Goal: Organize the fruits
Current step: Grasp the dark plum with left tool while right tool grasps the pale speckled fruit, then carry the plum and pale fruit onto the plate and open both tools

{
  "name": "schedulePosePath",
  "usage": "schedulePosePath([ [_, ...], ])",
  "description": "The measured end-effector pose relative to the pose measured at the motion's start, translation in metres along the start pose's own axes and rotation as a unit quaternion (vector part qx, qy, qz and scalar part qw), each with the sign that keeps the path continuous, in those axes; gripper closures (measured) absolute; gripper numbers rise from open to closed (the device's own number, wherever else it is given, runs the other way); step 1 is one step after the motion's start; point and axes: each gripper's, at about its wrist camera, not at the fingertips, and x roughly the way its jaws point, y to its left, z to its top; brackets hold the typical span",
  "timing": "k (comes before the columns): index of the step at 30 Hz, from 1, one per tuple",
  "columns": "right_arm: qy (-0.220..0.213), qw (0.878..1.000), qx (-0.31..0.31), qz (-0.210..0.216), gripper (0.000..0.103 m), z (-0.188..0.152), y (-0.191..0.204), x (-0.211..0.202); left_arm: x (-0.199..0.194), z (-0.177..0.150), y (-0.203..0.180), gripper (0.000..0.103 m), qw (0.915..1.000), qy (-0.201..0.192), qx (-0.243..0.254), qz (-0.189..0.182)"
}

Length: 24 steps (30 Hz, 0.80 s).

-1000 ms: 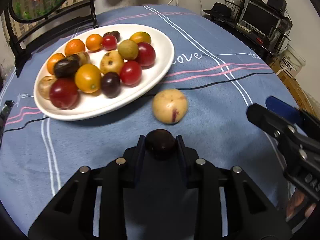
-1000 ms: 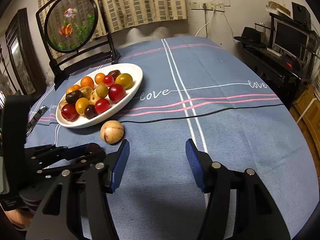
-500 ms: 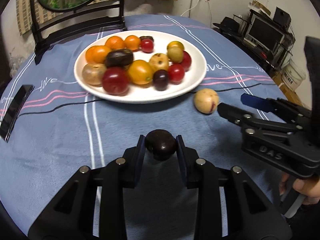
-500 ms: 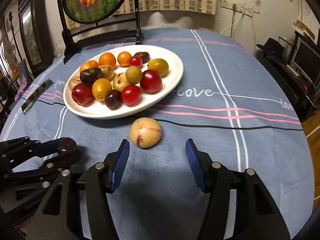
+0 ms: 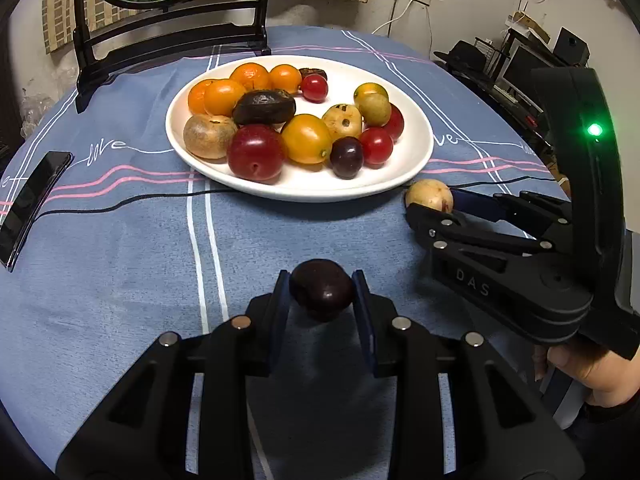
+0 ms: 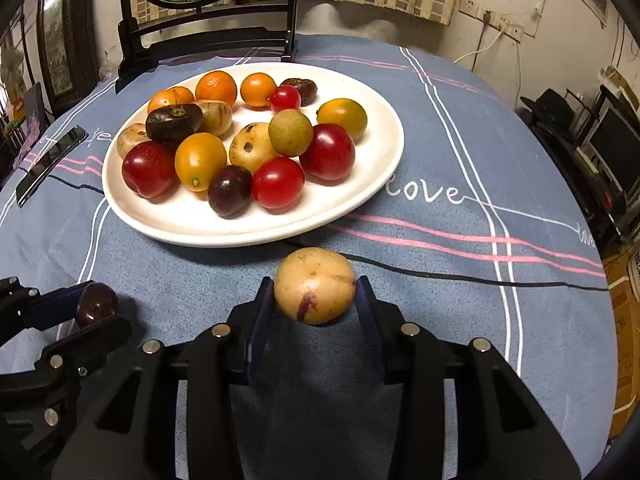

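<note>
My left gripper [image 5: 321, 290] is shut on a small dark purple fruit [image 5: 321, 289], held just above the blue cloth in front of the plate. My right gripper [image 6: 315, 286] has its jaws closed against a yellow fruit with a purple blotch [image 6: 315, 285], just off the plate's near rim. A white oval plate [image 5: 416, 152] holds several fruits: oranges, red and yellow ones, dark purple ones. In the left wrist view the right gripper [image 5: 430, 204] and its yellow fruit [image 5: 429, 195] are at right. In the right wrist view the left gripper [image 6: 96, 308] is at lower left.
A dark phone [image 5: 30, 200] lies on the cloth left of the plate. A black stand with a round painted panel [image 6: 208, 40] stands behind the plate. Shelves with a monitor [image 5: 524, 64] are off the table's right edge.
My right gripper has moved forward around the yellow fruit and closed on it. My left gripper, still holding the dark fruit, has swung to face the plate more squarely.
</note>
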Motion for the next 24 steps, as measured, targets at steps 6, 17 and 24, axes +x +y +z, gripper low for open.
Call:
schedulePosePath([
  [6, -0.006, 1.0, 0.014, 0.018, 0.062, -0.006, -0.005, -0.009, 0.002, 0.0, -0.001, 0.071, 1.0, 0.001, 0.001, 0.009],
  [17, -0.043, 0.998, 0.033, 0.044, 0.061, -0.009, -0.02, -0.049, -0.021, 0.008, 0.002, 0.072, 0.9991, -0.027, -0.002, 0.033],
  [24, -0.071, 0.995, 0.033, 0.066, 0.061, -0.002, -0.022, -0.067, -0.041, 0.03, 0.011, 0.072, 0.998, -0.044, -0.005, 0.045],
])
